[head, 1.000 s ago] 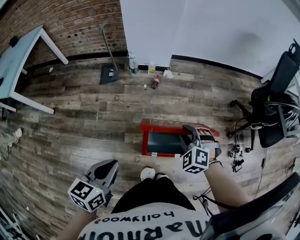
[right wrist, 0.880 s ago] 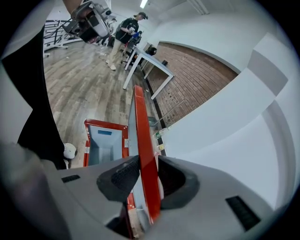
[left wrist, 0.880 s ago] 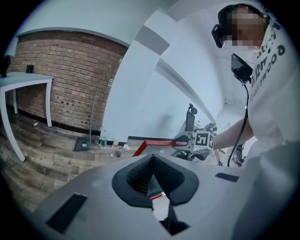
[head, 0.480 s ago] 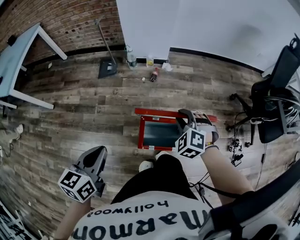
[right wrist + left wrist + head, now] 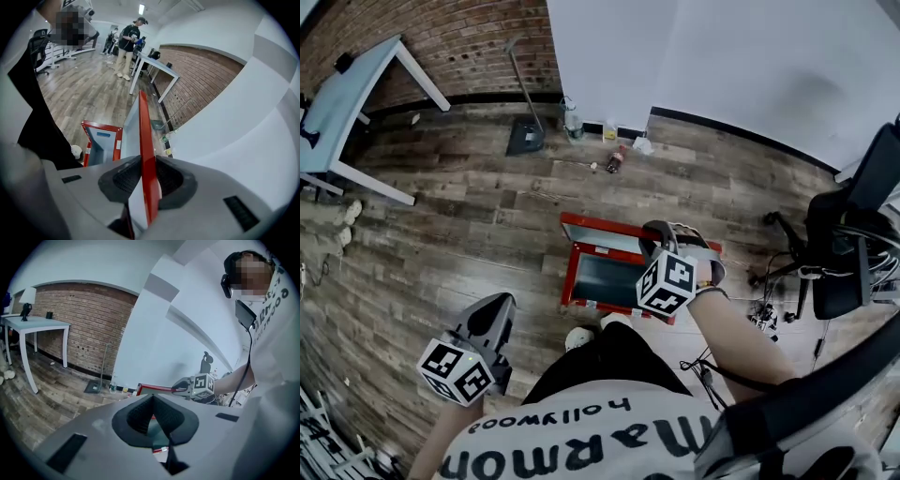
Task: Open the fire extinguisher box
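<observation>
The red fire extinguisher box [image 5: 569,274] lies on the wood floor in front of my feet, its grey inside showing. Its red-framed lid [image 5: 605,225] stands raised on edge. My right gripper [image 5: 654,232] reaches to the lid's free edge. In the right gripper view the lid [image 5: 144,136] runs straight between the jaws of the right gripper [image 5: 146,176], which are closing with both pads against it. The open box body [image 5: 101,140] lies below on the left. My left gripper [image 5: 492,321] hangs shut and empty at the lower left, away from the box [image 5: 154,389].
A broom and dustpan [image 5: 525,141] and bottles [image 5: 573,122] lie by the white wall. A light table [image 5: 347,103] stands at the far left, an office chair [image 5: 853,244] and cables [image 5: 764,314] at the right. People [image 5: 126,44] stand far off by a table.
My right gripper has drawn the lid's edge up and leftward, so the lid stands more upright and the box's inside shows. The left gripper has barely moved.
</observation>
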Demonstrator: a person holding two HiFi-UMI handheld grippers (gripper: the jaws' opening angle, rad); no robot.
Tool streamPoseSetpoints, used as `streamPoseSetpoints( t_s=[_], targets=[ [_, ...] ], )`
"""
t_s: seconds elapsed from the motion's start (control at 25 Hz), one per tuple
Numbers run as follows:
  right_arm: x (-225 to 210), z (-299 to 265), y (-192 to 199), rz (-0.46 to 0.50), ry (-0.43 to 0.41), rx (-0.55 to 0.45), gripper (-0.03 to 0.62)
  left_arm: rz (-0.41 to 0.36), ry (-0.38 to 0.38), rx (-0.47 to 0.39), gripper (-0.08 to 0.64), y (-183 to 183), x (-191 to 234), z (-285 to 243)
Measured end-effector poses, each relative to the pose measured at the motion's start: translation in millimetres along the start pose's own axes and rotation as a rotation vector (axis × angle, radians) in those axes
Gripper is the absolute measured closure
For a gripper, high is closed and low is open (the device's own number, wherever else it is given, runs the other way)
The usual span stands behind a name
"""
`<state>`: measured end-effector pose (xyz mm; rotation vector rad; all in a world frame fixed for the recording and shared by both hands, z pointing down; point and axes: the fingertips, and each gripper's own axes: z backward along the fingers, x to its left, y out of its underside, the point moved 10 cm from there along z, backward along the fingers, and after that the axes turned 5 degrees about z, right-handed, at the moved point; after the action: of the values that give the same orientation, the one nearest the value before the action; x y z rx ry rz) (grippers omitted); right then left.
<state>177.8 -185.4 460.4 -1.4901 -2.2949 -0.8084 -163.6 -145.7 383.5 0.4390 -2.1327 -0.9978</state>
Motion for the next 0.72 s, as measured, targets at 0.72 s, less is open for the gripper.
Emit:
streamPoseSetpoints(
  t_s=[0.72],
  targets=[
    [-43.6, -34.1, 13.3, -0.008, -0.095, 0.005, 0.505, 0.051, -0.185, -0.07, 0.554, -1.5, -14.9, 17.9]
  ],
)
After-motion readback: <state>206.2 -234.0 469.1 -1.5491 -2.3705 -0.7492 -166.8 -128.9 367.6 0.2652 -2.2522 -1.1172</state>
